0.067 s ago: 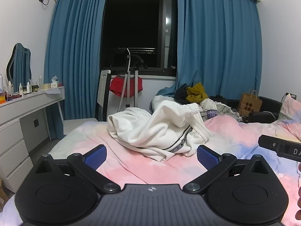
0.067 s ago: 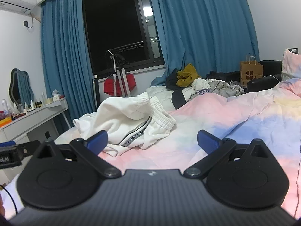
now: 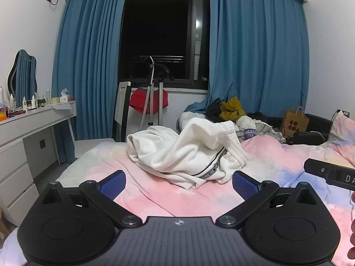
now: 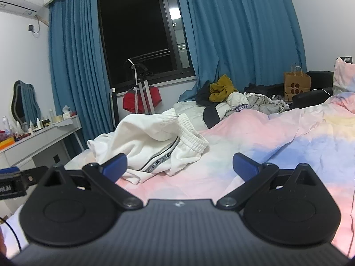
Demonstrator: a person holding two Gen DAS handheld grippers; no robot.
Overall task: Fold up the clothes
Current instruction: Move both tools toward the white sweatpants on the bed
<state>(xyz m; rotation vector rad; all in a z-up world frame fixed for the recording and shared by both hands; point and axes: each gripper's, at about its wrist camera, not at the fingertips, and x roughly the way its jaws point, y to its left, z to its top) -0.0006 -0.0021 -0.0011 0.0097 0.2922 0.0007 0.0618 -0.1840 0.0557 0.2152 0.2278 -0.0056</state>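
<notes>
Left wrist view: my left gripper (image 3: 178, 182) hangs spread wide over the pink pastel bedsheet (image 3: 266, 155), the crumpled white sweatpants (image 3: 182, 153) just ahead. Right wrist view: my right gripper (image 4: 179, 165) is equally splayed, sweatpants (image 4: 153, 141) ahead-left.

The white trousers (image 3: 188, 153) look like soft matt cloth; the bedsheet (image 3: 266, 155) is smooth, perhaps cotton; the bag (image 3: 295, 122) is matt paper.

right gripper (image 3: 330, 174) cropped, trouser stripe lettering (image 3: 210, 173) unreadable
</notes>
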